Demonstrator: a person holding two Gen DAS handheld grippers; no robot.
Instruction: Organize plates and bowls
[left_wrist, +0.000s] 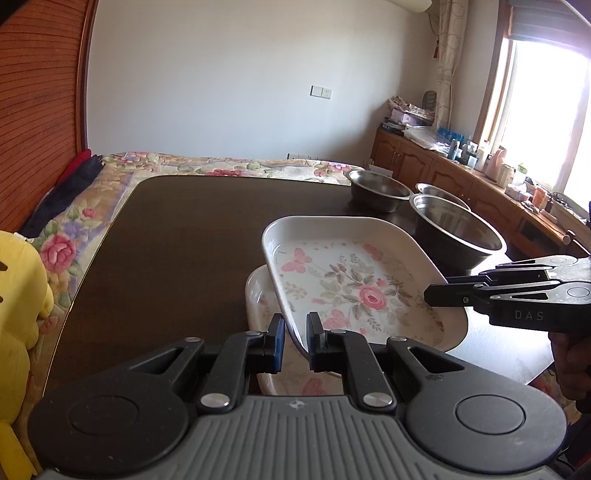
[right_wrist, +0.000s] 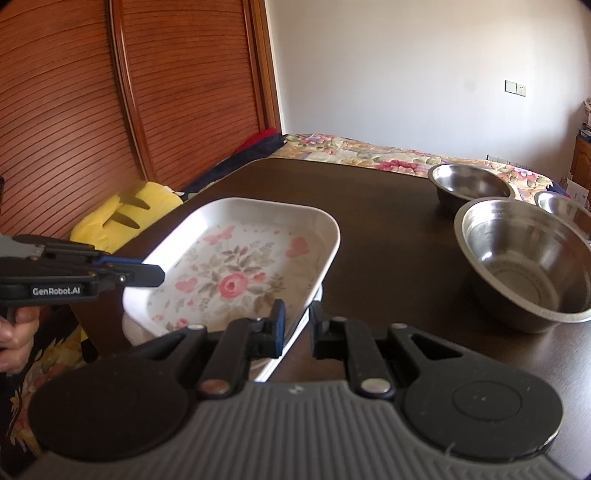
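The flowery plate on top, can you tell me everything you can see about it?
The upper floral plate is a white, glossy rectangular dish with rounded corners, a raised rim, and pink roses and butterflies printed inside. It sits tilted over a second, similar plate on the dark table. The left gripper straddles one rim edge and the right gripper the opposite one, jaws around the rim.

2 floral plates (left_wrist: 354, 284), 3 steel bowls (left_wrist: 458, 232), 2 grippers (left_wrist: 295, 338).
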